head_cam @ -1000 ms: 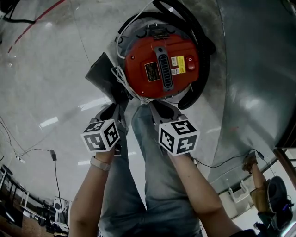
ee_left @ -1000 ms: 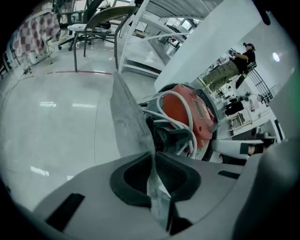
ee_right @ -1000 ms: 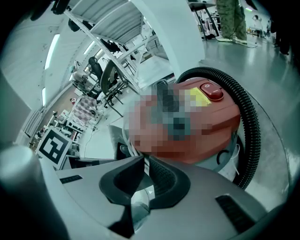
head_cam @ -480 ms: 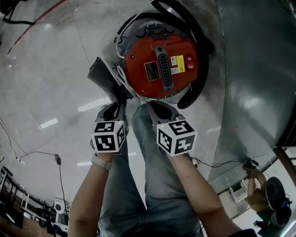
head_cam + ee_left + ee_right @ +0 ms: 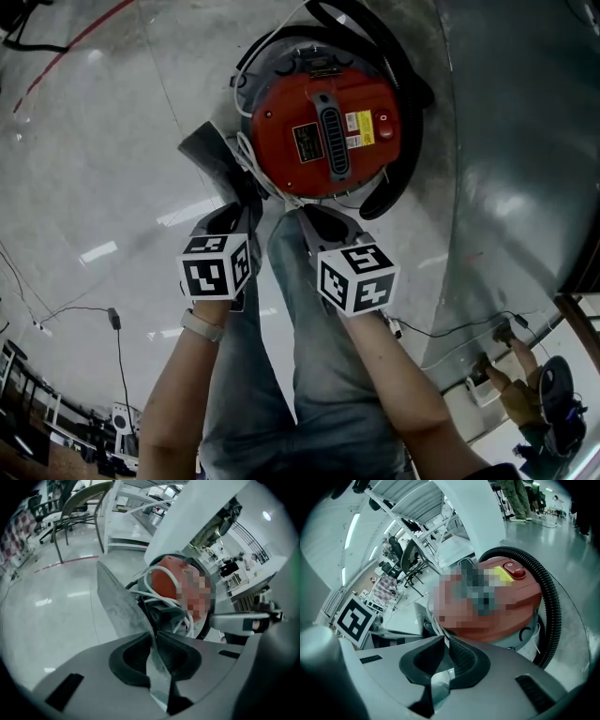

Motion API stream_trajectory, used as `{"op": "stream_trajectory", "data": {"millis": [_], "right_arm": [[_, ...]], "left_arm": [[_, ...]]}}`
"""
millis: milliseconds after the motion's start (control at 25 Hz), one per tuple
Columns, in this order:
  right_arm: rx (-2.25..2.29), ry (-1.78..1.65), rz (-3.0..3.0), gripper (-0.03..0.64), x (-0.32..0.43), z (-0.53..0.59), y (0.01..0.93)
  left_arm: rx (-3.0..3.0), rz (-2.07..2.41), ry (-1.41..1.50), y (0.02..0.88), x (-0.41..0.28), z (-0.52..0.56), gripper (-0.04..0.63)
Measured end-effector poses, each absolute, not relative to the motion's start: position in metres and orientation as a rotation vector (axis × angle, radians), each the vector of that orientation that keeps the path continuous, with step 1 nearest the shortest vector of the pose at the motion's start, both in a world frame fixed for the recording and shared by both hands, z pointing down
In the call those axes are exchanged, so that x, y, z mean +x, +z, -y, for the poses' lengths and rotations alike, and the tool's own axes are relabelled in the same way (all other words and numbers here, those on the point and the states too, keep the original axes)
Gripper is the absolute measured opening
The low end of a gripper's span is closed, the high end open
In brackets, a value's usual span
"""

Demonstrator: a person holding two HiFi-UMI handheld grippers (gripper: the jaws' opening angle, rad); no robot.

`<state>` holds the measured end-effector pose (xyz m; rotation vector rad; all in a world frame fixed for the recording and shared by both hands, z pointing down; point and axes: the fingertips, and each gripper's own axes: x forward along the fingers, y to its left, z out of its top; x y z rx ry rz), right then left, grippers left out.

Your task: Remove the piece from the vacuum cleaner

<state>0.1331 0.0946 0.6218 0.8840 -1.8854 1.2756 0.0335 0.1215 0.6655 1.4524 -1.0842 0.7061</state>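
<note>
1. Head view: One red vacuum cleaner (image 5: 328, 122) is seen standing on the floor (image 5: 94, 141), just ahead of both grippers. One black hose (image 5: 398, 61) is wound round it, apparently for stowage. One flat grey piece (image 5: 208, 150) juts from the cleaner's side, directly ahead of the left gripper (image 5: 234, 208). That gripper is set on the piece's near edge, judged ready for pulling it free. The right gripper (image 5: 314, 216) is placed at the cleaner's near rim, probably to steady the body. Two grippers are counted.

2. Left gripper view: The fingers of the left gripper (image 5: 154, 633) are clamped on the piece's (image 5: 119, 609) thin edge. The piece runs between them and on beyond their tips. Loops of white cord (image 5: 161, 599) are seen just past the fingers, against the red body; one cord is counted, as far as can be told.

3. Right gripper view: The fingers of the right gripper (image 5: 446, 638) are drawn nearly together, pinched on one thin pale strip (image 5: 440, 684). What the strip belongs to cannot be told. The cleaner (image 5: 520, 602) rises just beyond the fingertips, and the hose (image 5: 551, 606) curves past it to their right.
</note>
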Motion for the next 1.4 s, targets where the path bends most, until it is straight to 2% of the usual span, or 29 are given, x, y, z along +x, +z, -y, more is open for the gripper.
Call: {"op": "stream_trajectory", "data": {"millis": [160,560,600,680,920,1000,1040,1080,1120,1400], "right_arm": [[0.891,1.277,1.881,0.058,0.132,-0.093,0.622],[0.930,1.276,1.885,0.058,0.135,-0.086,0.618],[0.933,1.274,1.886,0.058,0.135,-0.085,0.617],[0.940,1.268,1.894,0.058,0.136,-0.084,0.612],[0.989,1.254,1.946,0.058,0.136,-0.078,0.575],[1.000,1.243,1.982,0.055,0.131,-0.077,0.554],[1.001,1.234,2.003,0.051,0.128,-0.077,0.542],[1.000,1.222,2.025,0.046,0.124,-0.076,0.529],[1.000,1.205,2.050,0.043,0.120,-0.074,0.516],[1.016,1.081,2.210,0.029,0.087,-0.062,0.415]], "left_arm": [[1.553,1.040,0.778,0.666,0.044,-0.130,0.060],[1.565,1.024,0.748,0.667,0.046,-0.129,0.077],[1.572,1.021,0.757,0.668,0.046,-0.130,0.095],[1.581,1.008,0.770,0.666,0.045,-0.131,0.181],[1.631,1.024,0.743,0.632,0.036,-0.122,0.215],[1.660,1.034,0.711,0.609,0.028,-0.118,0.207],[1.683,1.045,0.695,0.595,0.023,-0.117,0.161],[1.708,1.057,0.676,0.580,0.017,-0.114,0.072],[1.733,1.067,0.652,0.566,0.012,-0.111,0.034],[1.908,1.087,0.531,0.458,-0.024,-0.095,0.018]]}}
